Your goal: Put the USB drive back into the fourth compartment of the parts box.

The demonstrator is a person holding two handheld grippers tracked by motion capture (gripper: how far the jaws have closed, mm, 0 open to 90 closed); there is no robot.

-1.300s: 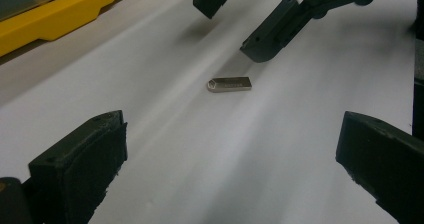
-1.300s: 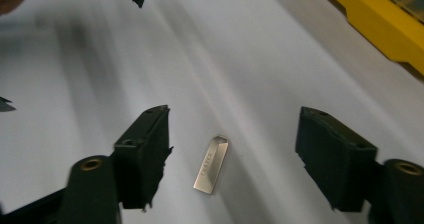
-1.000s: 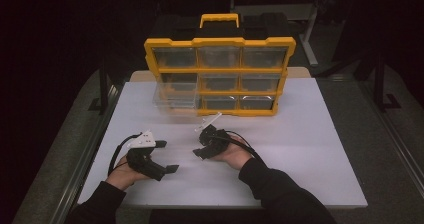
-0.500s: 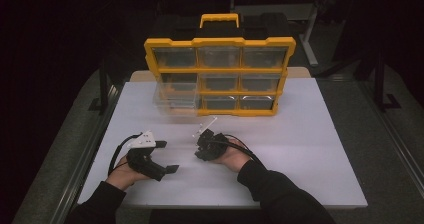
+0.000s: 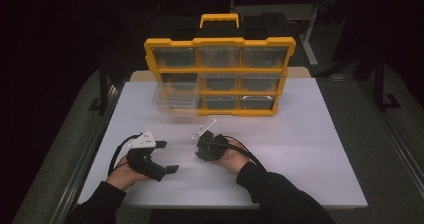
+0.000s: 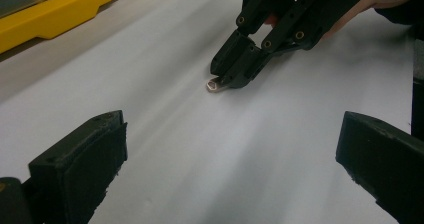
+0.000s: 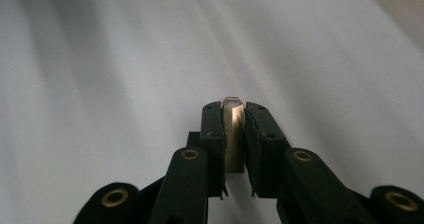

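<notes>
So, table: one white table (image 5: 310, 149), its near edge cut off behind the person's sleeves.
Organizer: one yellow organizer (image 5: 220, 76) standing at the far side, nine clear drawers counted; what lies in them is too dim to make out.
Pulled drawer: one clear drawer (image 5: 175, 96) sticking out at the lower left.
Left gripper: one, the left gripper (image 5: 167, 156), jaws spread wide, nothing between them.
Right gripper: one, the right gripper (image 7: 233, 115), jaws just closed tight, pinching the metal piece.
Metal piece: one small metal piece (image 7: 232, 134), low at the tabletop, mostly hidden between the pads.
</notes>
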